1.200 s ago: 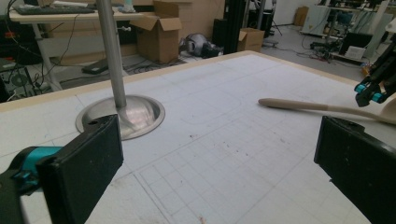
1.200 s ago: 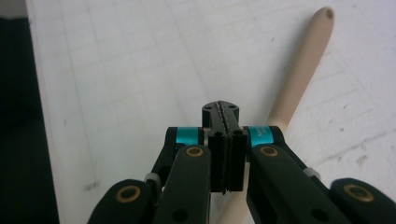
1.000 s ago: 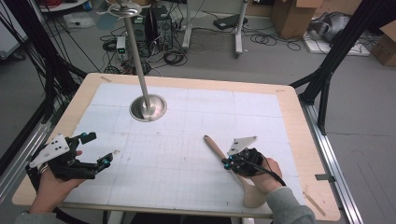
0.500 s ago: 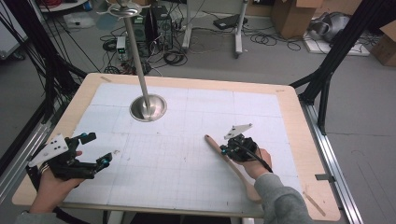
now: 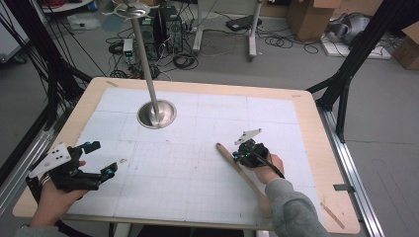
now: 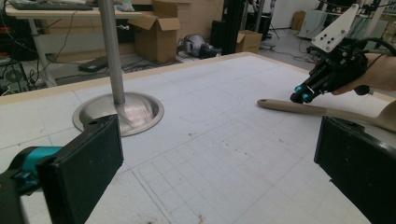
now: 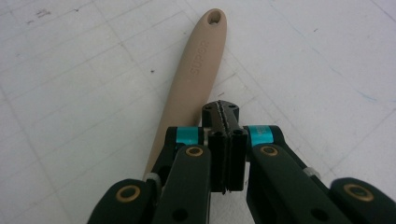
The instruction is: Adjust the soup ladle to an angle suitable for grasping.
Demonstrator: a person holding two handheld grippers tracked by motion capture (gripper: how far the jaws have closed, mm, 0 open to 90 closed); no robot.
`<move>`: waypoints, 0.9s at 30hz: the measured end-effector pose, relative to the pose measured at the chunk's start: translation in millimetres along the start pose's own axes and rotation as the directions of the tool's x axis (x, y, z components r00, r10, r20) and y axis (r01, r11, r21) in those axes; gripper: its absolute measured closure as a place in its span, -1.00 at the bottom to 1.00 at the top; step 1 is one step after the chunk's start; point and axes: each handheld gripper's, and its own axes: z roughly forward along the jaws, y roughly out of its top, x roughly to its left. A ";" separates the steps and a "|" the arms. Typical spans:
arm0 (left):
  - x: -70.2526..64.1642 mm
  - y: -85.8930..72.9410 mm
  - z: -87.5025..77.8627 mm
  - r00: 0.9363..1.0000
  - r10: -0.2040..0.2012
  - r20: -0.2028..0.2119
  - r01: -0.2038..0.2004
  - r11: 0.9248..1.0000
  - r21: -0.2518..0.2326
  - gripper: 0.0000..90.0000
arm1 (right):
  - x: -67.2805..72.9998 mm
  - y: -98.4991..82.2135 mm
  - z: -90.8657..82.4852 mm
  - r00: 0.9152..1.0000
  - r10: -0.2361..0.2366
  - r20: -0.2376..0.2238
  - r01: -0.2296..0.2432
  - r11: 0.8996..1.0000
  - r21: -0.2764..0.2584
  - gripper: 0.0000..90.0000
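Observation:
A beige long-handled spoon (image 5: 242, 173) lies slantwise on the white gridded mat at the right, its handle end with a hole (image 7: 215, 17) pointing away from the person. My right gripper (image 5: 237, 157) is shut with nothing between its pads, and its tips (image 7: 220, 111) hang just over the right edge of the spoon handle (image 7: 196, 70). Whether they touch it I cannot tell. My left gripper (image 5: 102, 158) rests at the near left, its jaws wide open and empty. In the left gripper view, the right gripper (image 6: 301, 97) dips toward the spoon handle (image 6: 299, 108).
A metal stand with a round domed base (image 5: 157, 114) and a tall pole (image 5: 144, 54) rises at the back left of the mat. The wooden table edge (image 5: 326, 173) frames the mat. Black frame posts, boxes and cables stand on the floor beyond.
My right gripper has moved away from the person and lower, along the spoon handle toward its holed end. The left gripper has kept still.

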 end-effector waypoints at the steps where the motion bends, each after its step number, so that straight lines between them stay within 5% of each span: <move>1: 0.3 -0.2 -0.2 1.000 0.001 0.001 -0.001 1.000 0.002 -0.96 | -1.7 -0.8 2.0 1.000 -0.007 -0.006 0.007 1.000 -0.001 1.00; 16: 0.4 -1.1 -2.5 1.000 -0.006 -0.008 0.006 1.000 0.000 -0.96 | 9.9 0.0 5.4 0.994 -0.063 -0.091 0.061 0.998 -0.028 1.00; 27: 0.5 -1.6 -2.4 1.000 -0.004 -0.005 0.004 1.000 0.005 -0.96 | 19.4 3.0 7.6 0.972 -0.123 -0.203 0.117 0.992 -0.040 1.00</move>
